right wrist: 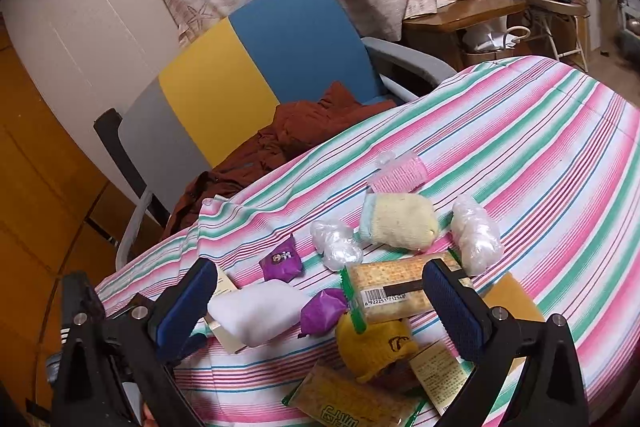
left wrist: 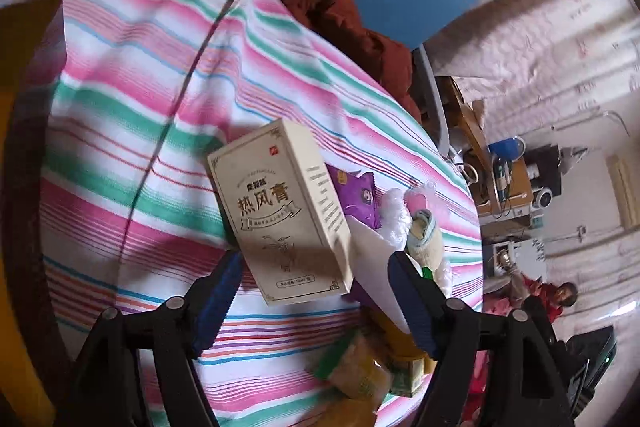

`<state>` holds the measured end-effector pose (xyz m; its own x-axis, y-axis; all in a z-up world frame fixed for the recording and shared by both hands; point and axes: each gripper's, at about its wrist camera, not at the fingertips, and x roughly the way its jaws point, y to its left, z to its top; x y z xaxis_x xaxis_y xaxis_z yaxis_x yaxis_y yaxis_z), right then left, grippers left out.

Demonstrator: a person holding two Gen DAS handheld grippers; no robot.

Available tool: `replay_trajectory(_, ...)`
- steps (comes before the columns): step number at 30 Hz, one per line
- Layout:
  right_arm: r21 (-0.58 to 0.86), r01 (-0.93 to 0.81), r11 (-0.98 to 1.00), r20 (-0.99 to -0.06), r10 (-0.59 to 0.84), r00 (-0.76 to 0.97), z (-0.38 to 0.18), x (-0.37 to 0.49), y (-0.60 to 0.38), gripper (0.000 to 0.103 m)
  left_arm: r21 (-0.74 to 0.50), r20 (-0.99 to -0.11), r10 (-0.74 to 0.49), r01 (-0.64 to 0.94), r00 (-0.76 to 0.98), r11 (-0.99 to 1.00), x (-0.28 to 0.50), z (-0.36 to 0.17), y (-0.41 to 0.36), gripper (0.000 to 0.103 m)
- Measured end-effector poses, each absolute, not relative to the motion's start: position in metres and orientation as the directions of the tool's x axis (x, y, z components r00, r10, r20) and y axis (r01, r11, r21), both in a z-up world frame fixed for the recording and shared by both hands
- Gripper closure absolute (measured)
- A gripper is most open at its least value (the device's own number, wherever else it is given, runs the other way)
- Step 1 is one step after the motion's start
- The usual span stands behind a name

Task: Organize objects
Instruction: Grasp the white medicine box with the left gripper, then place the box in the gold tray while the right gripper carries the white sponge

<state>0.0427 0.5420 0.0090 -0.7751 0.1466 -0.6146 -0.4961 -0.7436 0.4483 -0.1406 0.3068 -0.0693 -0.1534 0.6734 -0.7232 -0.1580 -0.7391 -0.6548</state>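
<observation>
A cream box with gold lettering (left wrist: 284, 215) lies on the striped cloth (left wrist: 160, 107), its lower end between the fingers of my left gripper (left wrist: 316, 267), which stands open without touching it. Beside the box are a purple snack packet (left wrist: 356, 195), a white pad (left wrist: 376, 267) and a cream sock (left wrist: 424, 231). My right gripper (right wrist: 320, 291) is open above a pile: a white pad (right wrist: 256, 311), a purple bundle (right wrist: 320, 311), a cracker pack (right wrist: 396, 291) and a yellow knitted item (right wrist: 372, 347). The white pad hides most of the cream box (right wrist: 224, 283).
Further back on the cloth (right wrist: 540, 147) lie a cream sock (right wrist: 400, 221), a pink roll (right wrist: 400, 173) and two clear plastic bundles (right wrist: 336, 243). A yellow and blue chair (right wrist: 260, 67) with a brown garment (right wrist: 288, 135) stands at the cloth's edge. A person in red (left wrist: 560, 295) is far off.
</observation>
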Motion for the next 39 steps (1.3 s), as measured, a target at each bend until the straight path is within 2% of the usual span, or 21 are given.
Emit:
replay_trajectory(11,0.452,-0.505,-0.736,-0.628,0.140,-0.766,0.004,0.041,0.544,0.000,-0.668,-0.725,0.672,-0.087,-0.149,-0.739,-0.164,-0.099,0.311,0.026)
replay_trajectory(12,0.450,-0.504,-0.737,-0.630,0.138,-0.764,0.003,0.040,0.544,0.000,-0.675,-0.719,0.679,-0.084,-0.147,-0.733,-0.166,-0.100,0.310,0.028)
replay_trajectory(13,0.447,-0.503,-0.740,-0.632,0.137,-0.763,0.003,0.039,0.543,0.000,-0.676,-0.717,0.681,-0.090,-0.146,-0.731,-0.167,-0.100,0.311,0.035)
replay_trajectory(19,0.421,-0.491,-0.763,-0.651,0.123,-0.749,-0.001,0.033,0.538,0.000,-0.629,-0.714,0.672,-0.240,-0.196,-0.739,-0.160,-0.078,0.307,0.051)
replay_trajectory(26,0.308,-0.436,-0.845,-0.712,0.099,-0.695,-0.008,0.014,0.513,0.000,-0.527,-0.722,0.642,-0.395,-0.259,-0.752,-0.138,-0.041,0.288,0.051)
replay_trajectory(32,0.258,-0.336,-0.906,-0.767,0.020,-0.641,-0.024,-0.002,0.485,0.001,-0.478,-0.698,0.645,-0.468,-0.312,-0.743,-0.112,-0.014,0.257,0.051)
replay_trajectory(37,0.207,-0.285,-0.936,-0.834,-0.017,-0.551,-0.045,-0.022,0.457,0.014,-0.444,-0.654,0.654,-0.507,-0.381,-0.739,-0.090,0.012,0.222,0.051)
replay_trajectory(39,0.194,-0.287,-0.938,-0.855,-0.018,-0.519,-0.054,-0.031,0.452,0.014,-0.438,-0.641,0.657,-0.513,-0.397,-0.738,-0.084,0.018,0.210,0.051)
